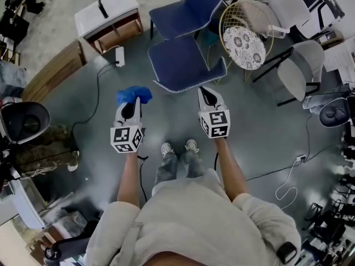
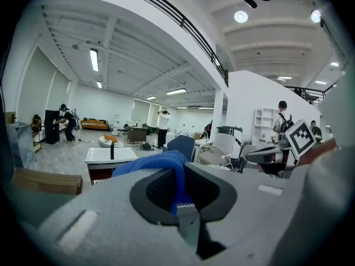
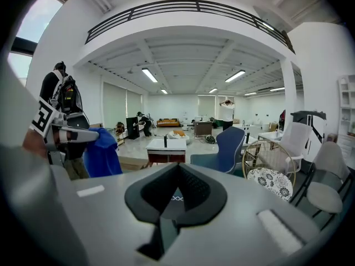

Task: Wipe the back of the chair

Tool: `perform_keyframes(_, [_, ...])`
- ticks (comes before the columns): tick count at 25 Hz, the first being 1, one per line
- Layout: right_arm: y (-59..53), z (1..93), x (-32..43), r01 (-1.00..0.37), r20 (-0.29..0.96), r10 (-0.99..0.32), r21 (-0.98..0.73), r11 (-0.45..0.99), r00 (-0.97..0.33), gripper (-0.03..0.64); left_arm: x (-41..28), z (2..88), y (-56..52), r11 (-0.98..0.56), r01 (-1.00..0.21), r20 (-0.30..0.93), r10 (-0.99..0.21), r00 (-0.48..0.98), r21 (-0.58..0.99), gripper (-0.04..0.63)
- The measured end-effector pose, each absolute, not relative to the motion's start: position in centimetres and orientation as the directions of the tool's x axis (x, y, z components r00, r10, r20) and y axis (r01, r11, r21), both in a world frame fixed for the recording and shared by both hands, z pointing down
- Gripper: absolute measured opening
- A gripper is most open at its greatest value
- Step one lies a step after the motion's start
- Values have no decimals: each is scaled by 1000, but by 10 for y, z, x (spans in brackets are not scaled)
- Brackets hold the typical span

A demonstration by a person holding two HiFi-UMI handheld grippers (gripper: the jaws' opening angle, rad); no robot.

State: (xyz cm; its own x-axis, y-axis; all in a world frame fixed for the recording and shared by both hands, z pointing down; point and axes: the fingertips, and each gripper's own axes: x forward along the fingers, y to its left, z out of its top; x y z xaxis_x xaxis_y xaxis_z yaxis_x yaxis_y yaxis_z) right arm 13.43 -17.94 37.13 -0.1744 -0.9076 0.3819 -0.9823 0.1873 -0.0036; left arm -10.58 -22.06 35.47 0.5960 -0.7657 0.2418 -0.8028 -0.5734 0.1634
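your left claw [image 2: 178, 201] is clamped on a crumpled bright blue cloth [image 2: 150, 165]; the fabric runs up between the dark pads and spills over their front. your right claw [image 3: 176, 195] is closed with nothing between its pads. in the head view both are held out level in front of you, well apart from each other, the left claw [image 1: 131, 107] with the blue cloth [image 1: 133, 95] bunched at its tip and the right claw [image 1: 209, 96] pointing ahead.

just beyond them stands the dark blue padded chair [image 1: 186, 65], its seat on your side and its backrest [image 1: 188, 4] rising on the far side. neither claw touches it. the right gripper view shows the chair [image 3: 228, 146] ahead and slightly right, with the cloth [image 3: 102, 151] off to the left. right of it is a round gold wire chair with a patterned cushion [image 1: 244, 37], and to the far left a low white worktop [image 1: 108, 10] on the grey floor.

the wiping looks not yet begun: you have the cloth ready and are at the approach step. the next move calls for closing the gap and getting the cloth hand up to the backrest, probably by stepping round or reaching over the seat, since the rear face seems turned away from you. the empty right claw could steady the chair's top edge while you press the cloth flat and sweep across.
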Motion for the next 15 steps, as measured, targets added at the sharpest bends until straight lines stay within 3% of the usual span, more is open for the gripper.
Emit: perform_keyframes(15, [-167, 432, 138, -969, 391, -888, -47, 243, -242, 0, -77, 437, -188, -541, -816, 318, -752, 578, 204, 32])
